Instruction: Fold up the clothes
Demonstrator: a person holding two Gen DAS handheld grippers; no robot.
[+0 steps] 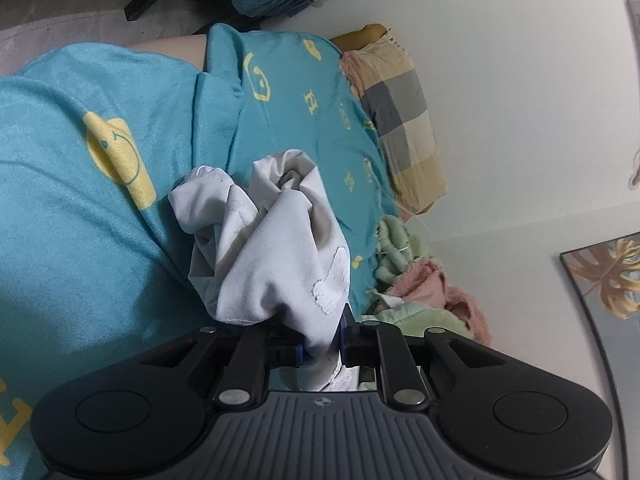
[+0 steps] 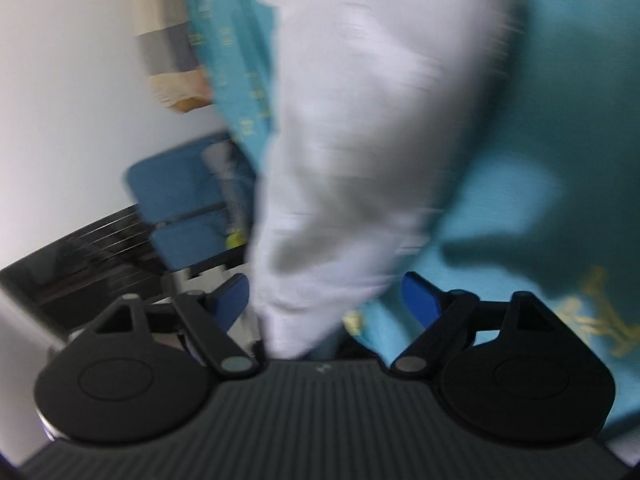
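A crumpled white garment hangs bunched over a teal bedsheet printed with yellow figures. My left gripper is shut on the garment's near end, with cloth squeezed between its blue-tipped fingers. In the blurred right wrist view the same white garment hangs in a tapering fold above the teal sheet. My right gripper stands open, its blue pads wide apart, and the narrow lower end of the cloth passes between them without being pinched.
A checked pillow lies at the bed's far edge by the white wall. Green and pink clothes are piled beside it. A leaf picture leans at the right. A blue chair stands off the bed.
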